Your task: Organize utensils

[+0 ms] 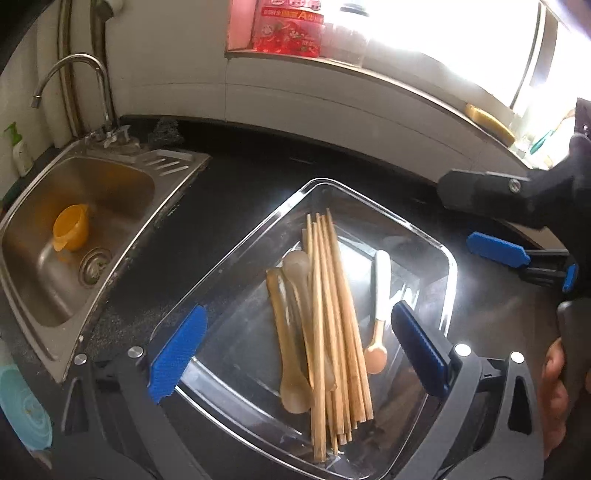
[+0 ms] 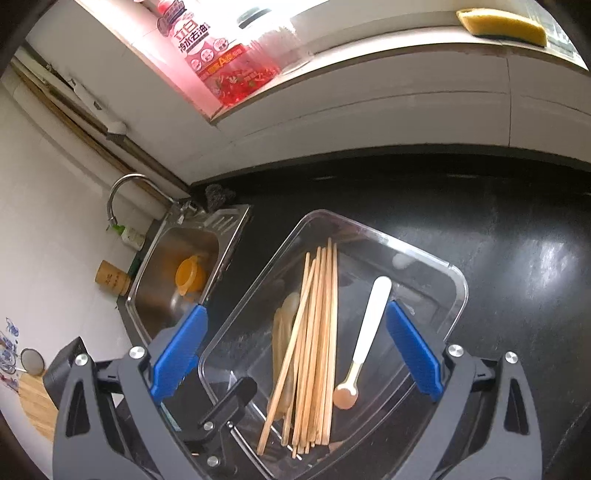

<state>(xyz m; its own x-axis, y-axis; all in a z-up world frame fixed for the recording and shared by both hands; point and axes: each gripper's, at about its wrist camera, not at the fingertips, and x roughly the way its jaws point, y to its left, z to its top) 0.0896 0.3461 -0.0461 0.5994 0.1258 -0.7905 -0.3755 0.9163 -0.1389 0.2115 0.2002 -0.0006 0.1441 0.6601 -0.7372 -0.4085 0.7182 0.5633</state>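
Note:
A clear plastic tray [image 1: 448,258] sits on the black counter. In it lie several wooden chopsticks [image 1: 332,325], pale translucent spoons [image 1: 291,332] and a white-handled spoon [image 1: 380,295]. My left gripper [image 1: 299,350] is open and hovers over the tray, with nothing held. In the right wrist view the same tray [image 2: 458,291], chopsticks [image 2: 314,343] and white-handled spoon [image 2: 365,332] show below my open, empty right gripper [image 2: 295,354]. The right gripper also shows at the right edge of the left wrist view [image 1: 495,225].
A steel sink [image 1: 37,295] with an orange cup [image 1: 70,230] and a faucet [image 1: 74,81] lies left of the tray. A red detergent bottle [image 2: 225,62] and a yellow sponge [image 2: 502,22] stand on the window ledge. A wooden holder [image 2: 110,282] stands beyond the sink.

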